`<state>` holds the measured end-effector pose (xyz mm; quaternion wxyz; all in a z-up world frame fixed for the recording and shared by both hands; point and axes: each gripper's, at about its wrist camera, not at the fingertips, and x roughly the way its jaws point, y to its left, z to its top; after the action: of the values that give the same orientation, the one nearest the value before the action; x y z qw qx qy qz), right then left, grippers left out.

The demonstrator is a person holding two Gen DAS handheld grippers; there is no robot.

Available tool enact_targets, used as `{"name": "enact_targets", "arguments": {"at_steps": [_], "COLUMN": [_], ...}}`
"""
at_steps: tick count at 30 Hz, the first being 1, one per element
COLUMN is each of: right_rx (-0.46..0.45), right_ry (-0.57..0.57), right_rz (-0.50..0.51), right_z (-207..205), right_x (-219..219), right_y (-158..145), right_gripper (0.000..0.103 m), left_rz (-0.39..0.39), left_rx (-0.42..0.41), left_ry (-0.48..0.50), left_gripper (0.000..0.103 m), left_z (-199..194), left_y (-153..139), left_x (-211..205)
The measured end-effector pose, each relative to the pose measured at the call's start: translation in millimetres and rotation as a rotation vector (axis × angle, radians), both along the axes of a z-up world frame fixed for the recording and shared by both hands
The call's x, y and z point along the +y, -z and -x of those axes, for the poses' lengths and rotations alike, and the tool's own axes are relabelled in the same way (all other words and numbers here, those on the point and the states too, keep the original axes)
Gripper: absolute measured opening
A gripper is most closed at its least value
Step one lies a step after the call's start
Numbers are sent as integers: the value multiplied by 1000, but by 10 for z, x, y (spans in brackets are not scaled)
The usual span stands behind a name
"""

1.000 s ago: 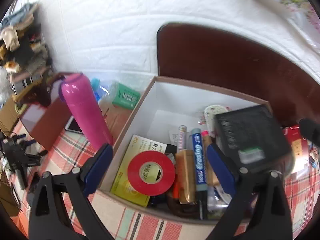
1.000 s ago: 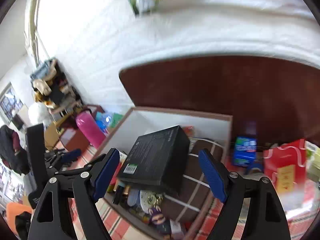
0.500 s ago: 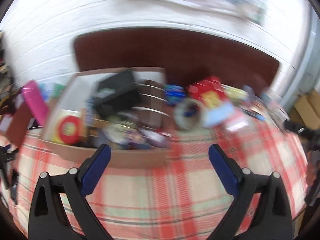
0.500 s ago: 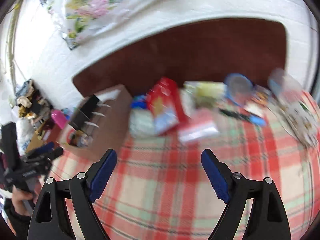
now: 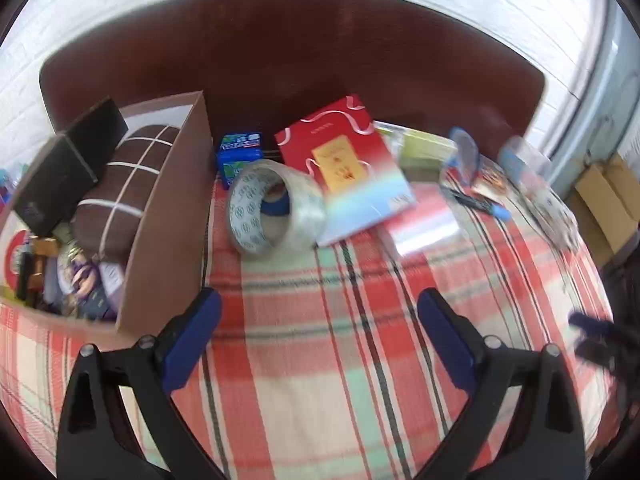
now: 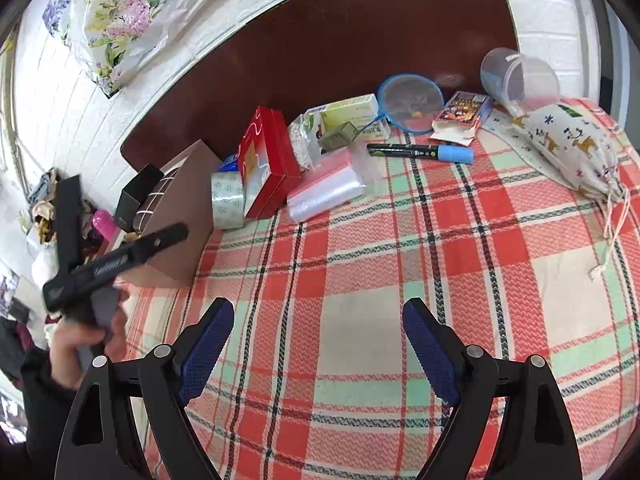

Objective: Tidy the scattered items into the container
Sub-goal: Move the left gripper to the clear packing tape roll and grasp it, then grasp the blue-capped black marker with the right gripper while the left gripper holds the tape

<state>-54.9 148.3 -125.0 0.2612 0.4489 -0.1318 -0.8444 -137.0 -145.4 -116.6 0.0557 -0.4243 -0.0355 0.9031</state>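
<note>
The brown cardboard box (image 5: 160, 216) stands at the left on the plaid cloth, holding a black carton (image 5: 68, 168), a brown pouch (image 5: 124, 192) and small items. Beside it lie a clear tape roll (image 5: 276, 208), a blue gum pack (image 5: 240, 152) and a red gift box (image 5: 340, 160). My left gripper (image 5: 318, 308) hangs open over bare cloth in front of the tape roll. My right gripper (image 6: 318, 312) is open and empty above the cloth, well short of the zip bag (image 6: 326, 190) and the blue-capped marker (image 6: 420, 152).
Along the back edge lie a yellow-green carton (image 6: 356, 114), a blue mesh strainer (image 6: 410, 102), a card pack (image 6: 464, 110), a clear measuring cup (image 6: 520, 78) and a printed cloth bag (image 6: 572, 148). A hand (image 6: 92, 336) holds the other gripper at the left. A dark headboard (image 6: 340, 40) backs the surface.
Both views swung away from above the box to the right, over the open cloth. The black carton that was between the right fingers now rests in the box.
</note>
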Motion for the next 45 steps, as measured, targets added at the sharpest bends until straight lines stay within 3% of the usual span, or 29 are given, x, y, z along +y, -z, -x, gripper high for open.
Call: {"name": "enact_targets", "arguments": {"at_steps": [7, 13, 16, 18, 21, 22, 25, 27, 39, 41, 42, 43, 45], "right_rx": [-25, -49, -57, -61, -62, -63, -73, -81, -80, -74, -68, -58, -32], "right_ry": [-10, 1, 14, 18, 18, 20, 28, 30, 18, 24, 28, 34, 56], "right_rz": [12, 37, 46, 49, 54, 54, 60, 65, 49, 43, 32, 17, -30], "right_z": [112, 184, 193, 196, 197, 199, 220, 235, 303, 310, 321, 339, 405], "right_x": [64, 131, 182, 210, 236, 238, 275, 294, 212, 216, 219, 225, 246], "right_y": [171, 304, 349, 368, 383, 388, 434, 467, 509, 508, 500, 486, 432], "right_gripper": [88, 88, 88, 88, 88, 88, 88, 88, 88, 88, 88, 88, 88], "left_rz": [49, -2, 45, 3, -161, -174, -149, -117, -3, -6, -19, -17, 11], "left_rx": [-5, -48, -47, -75, -125, -123, -112, -118, -87, -67, -62, -67, -72], "left_ry": [-47, -25, -59, -96, -99, -97, -88, -87, -124, -116, -103, -100, -91], "left_gripper": [98, 94, 95, 94, 93, 91, 79, 77, 77, 70, 46, 36, 34], "left_z": [426, 418, 345, 380, 450, 463, 488, 514, 626, 631, 633, 642, 652], "left_y": [78, 135, 183, 248, 366, 380, 409, 440, 516, 503, 491, 484, 477], "left_x": [-35, 174, 233, 144, -15, -27, 2, 39, 164, 174, 177, 185, 226]}}
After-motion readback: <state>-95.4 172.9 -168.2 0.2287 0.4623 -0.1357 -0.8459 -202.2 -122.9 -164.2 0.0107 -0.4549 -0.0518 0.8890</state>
